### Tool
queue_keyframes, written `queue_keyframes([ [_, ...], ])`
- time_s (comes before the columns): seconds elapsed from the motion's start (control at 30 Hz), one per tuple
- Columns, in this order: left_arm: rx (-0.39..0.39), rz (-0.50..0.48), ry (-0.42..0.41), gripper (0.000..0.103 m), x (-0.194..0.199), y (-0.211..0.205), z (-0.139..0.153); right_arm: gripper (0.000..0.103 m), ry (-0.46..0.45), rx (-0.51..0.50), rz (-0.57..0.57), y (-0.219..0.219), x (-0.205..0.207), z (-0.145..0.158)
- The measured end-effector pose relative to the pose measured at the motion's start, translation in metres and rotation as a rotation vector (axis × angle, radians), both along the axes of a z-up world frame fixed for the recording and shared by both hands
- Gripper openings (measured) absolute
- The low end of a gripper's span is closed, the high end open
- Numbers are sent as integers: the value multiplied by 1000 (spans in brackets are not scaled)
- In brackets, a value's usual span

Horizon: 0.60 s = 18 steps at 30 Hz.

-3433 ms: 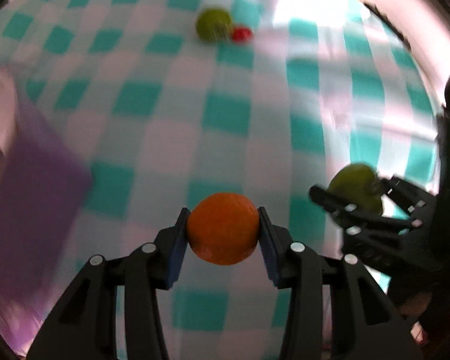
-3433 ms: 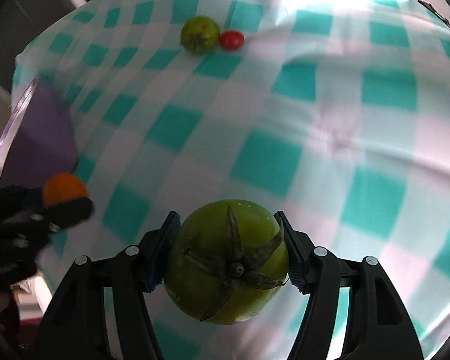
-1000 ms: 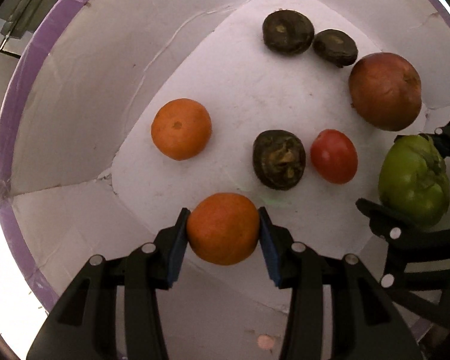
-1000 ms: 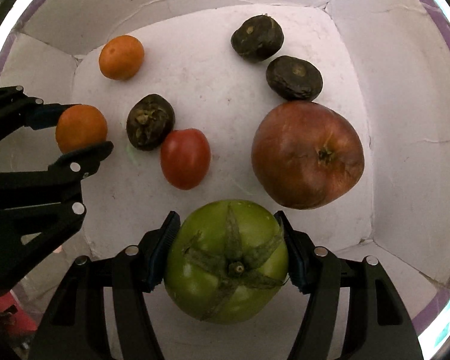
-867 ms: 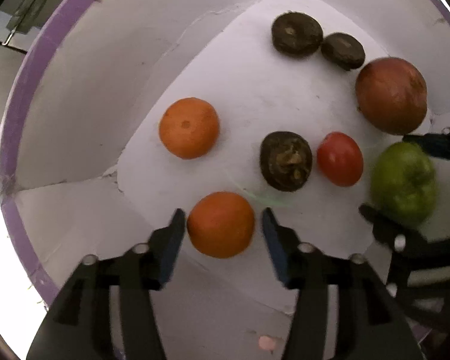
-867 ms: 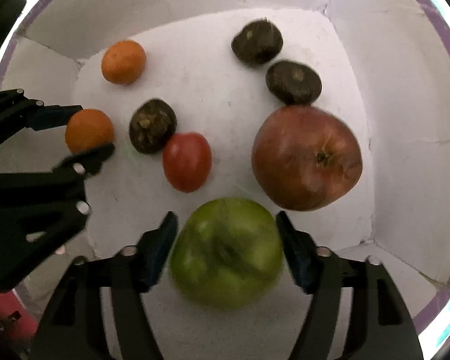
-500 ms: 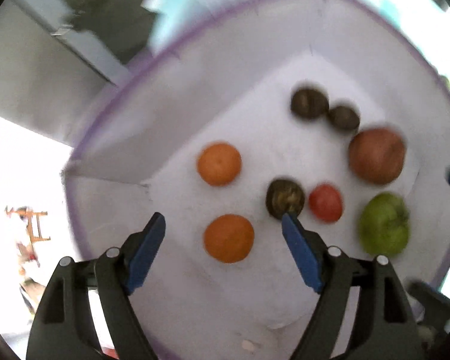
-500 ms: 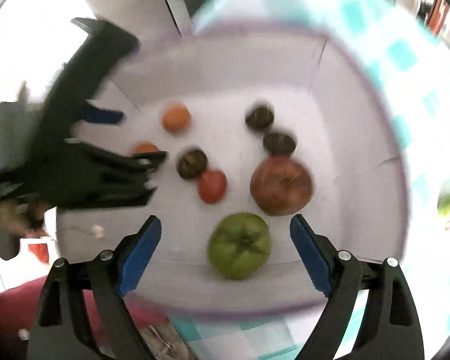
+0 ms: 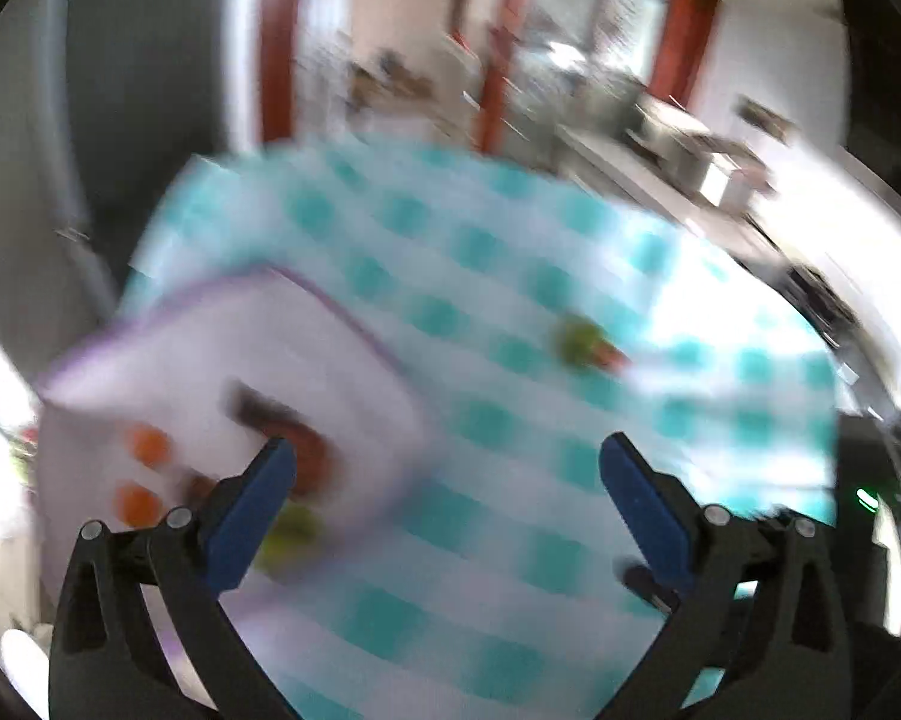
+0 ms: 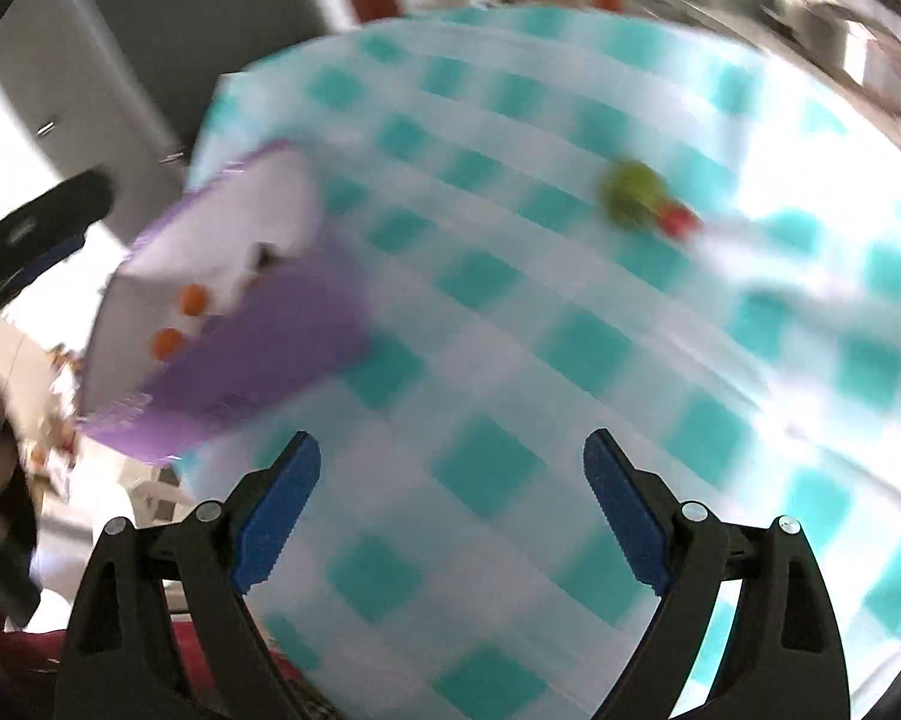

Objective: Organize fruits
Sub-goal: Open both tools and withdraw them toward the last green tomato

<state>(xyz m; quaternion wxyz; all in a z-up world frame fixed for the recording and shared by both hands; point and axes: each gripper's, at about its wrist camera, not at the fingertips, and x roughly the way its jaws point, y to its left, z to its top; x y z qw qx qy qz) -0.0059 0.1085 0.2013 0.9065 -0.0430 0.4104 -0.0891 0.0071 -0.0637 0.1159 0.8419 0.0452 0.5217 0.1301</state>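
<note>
Both the left gripper (image 9: 447, 471) and right gripper (image 10: 450, 480) hang released and empty. The purple-walled white box (image 10: 252, 348) holds several fruits; a green tomato (image 10: 630, 192) and small red fruit (image 10: 678, 221) remain on the teal-checked tablecloth (image 10: 510, 360).

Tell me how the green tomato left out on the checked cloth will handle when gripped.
The round green tomato would probably roll if nudged. The small red fruit right beside it may get knocked. Both open tongs look wide enough to span it; blur hides its firmness.
</note>
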Motion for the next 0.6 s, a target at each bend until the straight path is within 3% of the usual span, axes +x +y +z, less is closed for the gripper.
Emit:
queue_keyframes([
  [0.1,16,-113,110,101,-3,-49,-33,87,5,-22,-58,-29,-3,-20],
  [0.27,98,-193,172,101,5,-85,-68,87,36,-59,-126,-61,7,-51],
  [0.4,111,-224,209,101,27,-96,-92,84,27,-137,-100,-63,24,-65],
  [0.47,93,-218,232,101,43,-101,-99,82,7,-217,-65,-59,42,-70],
  [0.6,82,-240,246,101,75,-113,-120,80,-51,-283,6,-61,86,-76],
])
